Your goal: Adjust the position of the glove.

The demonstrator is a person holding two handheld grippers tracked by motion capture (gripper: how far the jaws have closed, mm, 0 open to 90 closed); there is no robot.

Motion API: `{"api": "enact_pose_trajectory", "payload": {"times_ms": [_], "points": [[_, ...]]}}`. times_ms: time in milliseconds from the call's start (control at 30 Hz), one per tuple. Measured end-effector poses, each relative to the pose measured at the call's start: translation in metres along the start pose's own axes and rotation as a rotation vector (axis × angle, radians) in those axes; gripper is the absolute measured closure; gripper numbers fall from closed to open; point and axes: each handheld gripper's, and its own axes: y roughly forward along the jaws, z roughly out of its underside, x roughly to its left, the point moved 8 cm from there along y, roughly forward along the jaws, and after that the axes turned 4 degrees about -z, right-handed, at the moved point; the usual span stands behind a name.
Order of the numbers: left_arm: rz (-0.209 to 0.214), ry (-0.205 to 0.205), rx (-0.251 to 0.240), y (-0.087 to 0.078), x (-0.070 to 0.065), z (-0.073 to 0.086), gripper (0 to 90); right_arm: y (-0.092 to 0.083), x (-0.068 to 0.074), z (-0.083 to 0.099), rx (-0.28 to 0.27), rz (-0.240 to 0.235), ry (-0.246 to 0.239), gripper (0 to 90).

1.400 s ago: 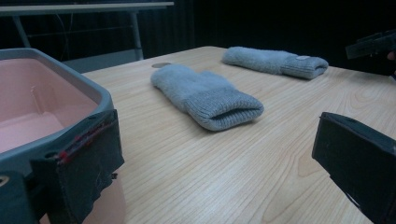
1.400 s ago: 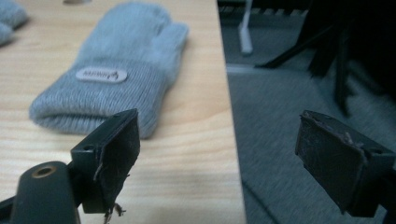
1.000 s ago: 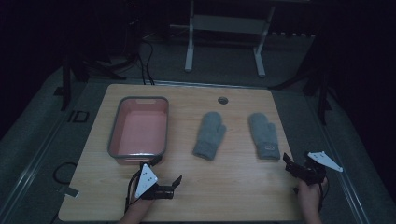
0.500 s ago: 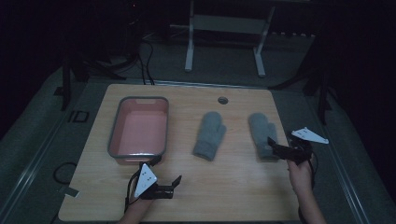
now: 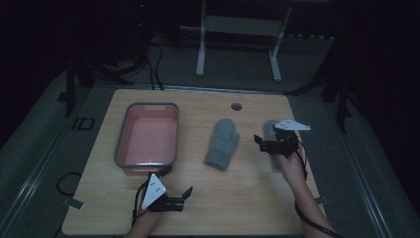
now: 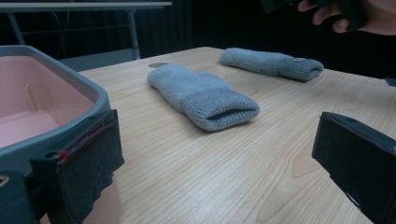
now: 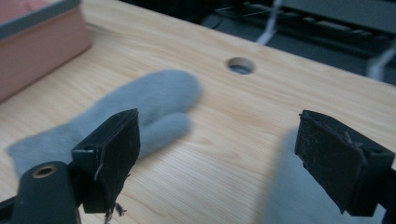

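Observation:
Two grey knit mittens lie on the wooden table. One mitten is in the middle. The other mitten is to its right, partly covered by my right gripper. That gripper hovers open over it, jaws wide apart and pointing left, with nothing between them. My left gripper rests open near the front edge, just in front of the pink bin, pointing right toward the mittens.
The grey-rimmed bin stands at the table's left. A round cable hole is near the far edge. A hand shows at the top right of the left gripper view. Table legs and cables lie on the dark floor beyond.
My right gripper has moved from the table's right front edge forward and left, and now hangs over the right mitten. The left gripper has stayed put.

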Motion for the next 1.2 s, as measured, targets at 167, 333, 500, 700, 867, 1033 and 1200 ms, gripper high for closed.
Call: {"api": "enact_pose_trajectory", "payload": {"times_ms": [167,333,500,700,867,1033,1200], "points": [[0.003,-0.001,0.0,0.0,0.0,0.0,2.1,0.023,0.012,-0.003,0.038,-0.041,-0.03,14.0],[0.004,-0.003,0.001,0.0,0.0,0.0,2.1,0.057,0.024,-0.007,0.086,-0.083,-0.039,14.0],[0.006,-0.011,0.0,0.0,0.0,0.0,2.1,0.085,0.038,-0.01,0.121,-0.128,-0.046,13.8],[0.011,-0.011,-0.002,0.0,0.0,0.0,2.1,0.114,0.053,-0.007,0.172,-0.158,-0.071,12.6],[0.015,-0.013,-0.002,0.0,0.0,0.0,2.1,0.131,0.06,0.01,0.253,-0.184,-0.156,28.0],[0.016,-0.017,-0.001,0.0,0.0,0.0,2.1,0.144,0.061,0.028,0.302,-0.247,-0.109,45.2],[0.015,-0.019,0.0,0.0,0.0,0.0,2.1,0.143,0.063,0.029,0.31,-0.279,-0.09,70.7]]}}
